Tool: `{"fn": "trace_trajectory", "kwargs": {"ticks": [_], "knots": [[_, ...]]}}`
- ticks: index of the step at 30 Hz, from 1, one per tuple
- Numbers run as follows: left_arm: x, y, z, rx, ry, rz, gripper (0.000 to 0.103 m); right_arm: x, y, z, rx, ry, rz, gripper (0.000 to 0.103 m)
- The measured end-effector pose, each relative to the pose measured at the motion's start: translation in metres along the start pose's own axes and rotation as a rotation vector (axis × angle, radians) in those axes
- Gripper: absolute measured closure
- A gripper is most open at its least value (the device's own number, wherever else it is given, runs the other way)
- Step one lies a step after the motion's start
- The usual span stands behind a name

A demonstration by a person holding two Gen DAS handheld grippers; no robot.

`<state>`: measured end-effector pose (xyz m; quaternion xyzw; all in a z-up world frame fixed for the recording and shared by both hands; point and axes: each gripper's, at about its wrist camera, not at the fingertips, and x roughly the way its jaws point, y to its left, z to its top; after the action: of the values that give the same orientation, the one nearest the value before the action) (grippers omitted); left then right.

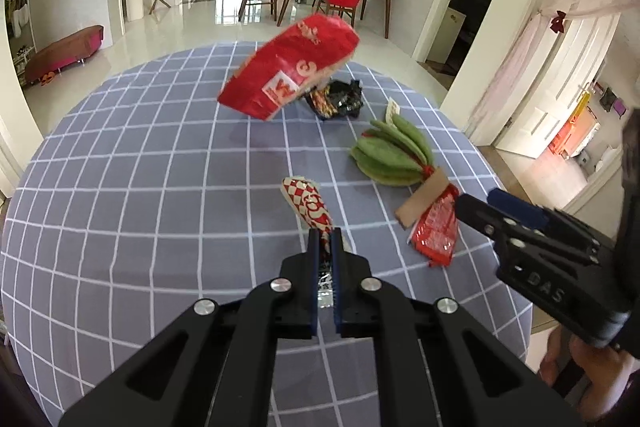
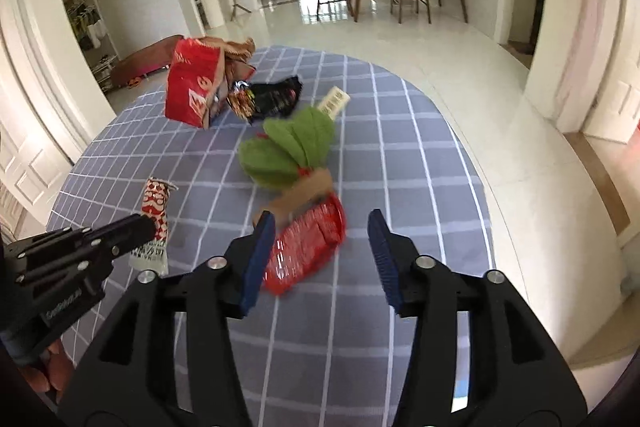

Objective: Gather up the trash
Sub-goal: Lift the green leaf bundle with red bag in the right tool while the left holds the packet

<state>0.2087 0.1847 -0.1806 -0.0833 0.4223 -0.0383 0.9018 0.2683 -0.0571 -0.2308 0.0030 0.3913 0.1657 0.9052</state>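
Note:
My left gripper (image 1: 326,239) is shut on the tail of a red-and-white checked wrapper (image 1: 306,203), which sticks out ahead of the fingers; the right wrist view shows that wrapper (image 2: 156,203) held by the left gripper (image 2: 136,227) low over the cloth. My right gripper (image 2: 320,223) stands open over a shiny red wrapper (image 2: 308,247) that lies between its jaws, close to the left pad. That red wrapper (image 1: 436,231) lies in front of the right gripper (image 1: 478,201) in the left wrist view. A red paper bag (image 1: 288,67) (image 2: 196,83) leans at the far side.
A round table with a blue-grey checked cloth (image 1: 140,187) (image 2: 400,167) carries a black snack wrapper (image 1: 338,101) (image 2: 272,99), a green felt leaf bunch (image 1: 390,155) (image 2: 288,147) and a brown card piece (image 1: 424,199) (image 2: 300,199). Beyond are tiled floor, chairs and a dining table.

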Motion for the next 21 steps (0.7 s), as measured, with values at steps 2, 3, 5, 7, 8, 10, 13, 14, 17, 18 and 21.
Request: {"fn": "trace_trajectory", "kwargs": {"ticks": [2,3,5,7,8,10,13,14,17,18,21], "knots": [[0.002,0.002,0.009,-0.008,-0.009,0.000,0.098,0.014,0.004,0.013,-0.023,0.007,0.027,0.042],[0.003,0.003,0.012,-0.011,-0.012,0.006,0.098,0.020,0.006,0.016,-0.035,0.012,0.037,0.042],[0.006,0.006,0.020,-0.018,-0.016,0.012,0.098,0.036,0.012,0.025,-0.061,0.028,0.045,0.042],[0.006,0.009,0.025,-0.021,-0.021,0.018,0.098,0.053,0.017,0.033,-0.084,0.055,0.042,0.044],[0.006,0.008,0.027,-0.019,-0.025,0.020,0.098,0.060,0.018,0.035,-0.095,0.074,0.045,0.066],[0.005,0.007,0.031,-0.015,-0.031,0.023,0.098,0.065,0.019,0.039,-0.100,0.079,0.067,0.079],[0.000,0.002,0.034,-0.007,-0.048,0.022,0.098,0.041,0.015,0.043,-0.057,0.000,0.141,0.085],[-0.004,0.000,0.035,-0.006,-0.059,0.016,0.098,0.032,0.013,0.044,-0.041,-0.021,0.162,0.085],[-0.015,-0.012,0.037,0.004,-0.087,-0.006,0.098,-0.008,0.001,0.046,0.010,-0.106,0.212,0.085],[-0.019,-0.018,0.037,0.010,-0.097,-0.014,0.098,-0.016,-0.002,0.047,0.017,-0.122,0.214,0.085],[-0.033,-0.041,0.038,0.039,-0.123,-0.050,0.098,-0.053,-0.017,0.047,0.054,-0.190,0.229,0.085]]}}
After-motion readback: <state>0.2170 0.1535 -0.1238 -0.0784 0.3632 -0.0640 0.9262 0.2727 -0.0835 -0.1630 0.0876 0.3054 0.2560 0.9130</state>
